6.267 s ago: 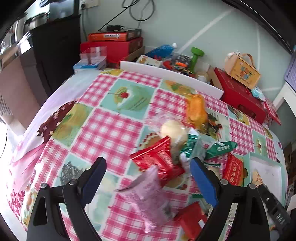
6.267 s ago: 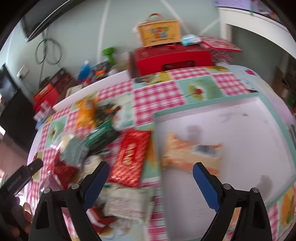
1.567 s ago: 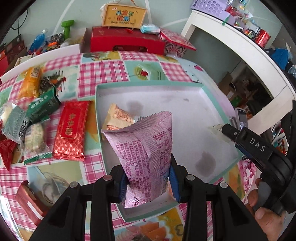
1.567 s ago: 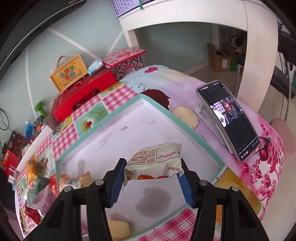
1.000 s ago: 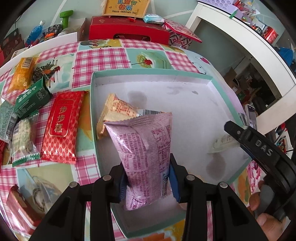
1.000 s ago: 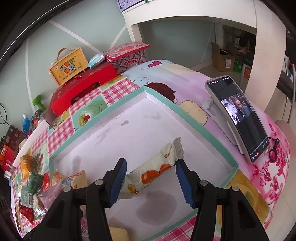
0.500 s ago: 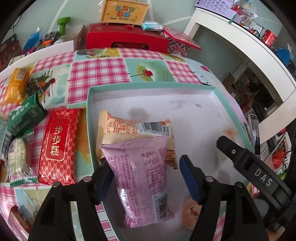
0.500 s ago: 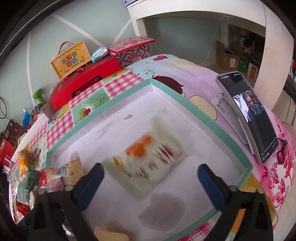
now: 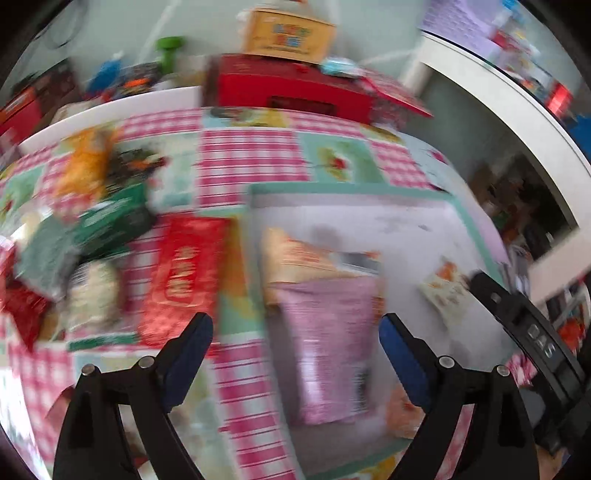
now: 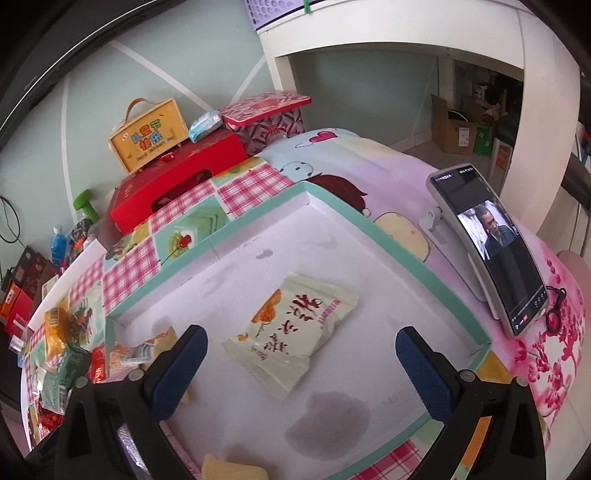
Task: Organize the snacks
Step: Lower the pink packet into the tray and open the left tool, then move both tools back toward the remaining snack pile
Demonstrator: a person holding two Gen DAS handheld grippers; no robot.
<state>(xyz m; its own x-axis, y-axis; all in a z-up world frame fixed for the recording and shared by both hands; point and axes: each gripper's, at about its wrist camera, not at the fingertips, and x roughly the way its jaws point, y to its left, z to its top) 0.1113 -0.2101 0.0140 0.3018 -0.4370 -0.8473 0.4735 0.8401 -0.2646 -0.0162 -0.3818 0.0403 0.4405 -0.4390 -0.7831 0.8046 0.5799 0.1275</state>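
A shallow white tray with a teal rim (image 10: 388, 236) lies on the checked tablecloth. In it lie a cream snack packet (image 10: 291, 328), a pink snack bag (image 9: 328, 347) and an orange wafer packet (image 9: 295, 258). My right gripper (image 10: 301, 350) is open and empty just above the cream packet. My left gripper (image 9: 295, 343) is open and empty above the tray's left edge, the pink bag lying free between its fingers; this view is blurred. Loose snacks lie left of the tray: a red packet (image 9: 184, 280), a green box (image 9: 110, 221), an orange packet (image 9: 85, 170).
A phone on a stand (image 10: 491, 251) stands right of the tray. A red box (image 10: 177, 184) with a yellow gift box (image 10: 147, 136) sits at the table's far edge. The right gripper's body (image 9: 532, 343) shows in the left wrist view. A white desk (image 10: 406, 33) stands behind.
Both grippers opened and let go: the pink bag and the cream packet now lie in the tray. The left gripper is swinging left, blurring its view.
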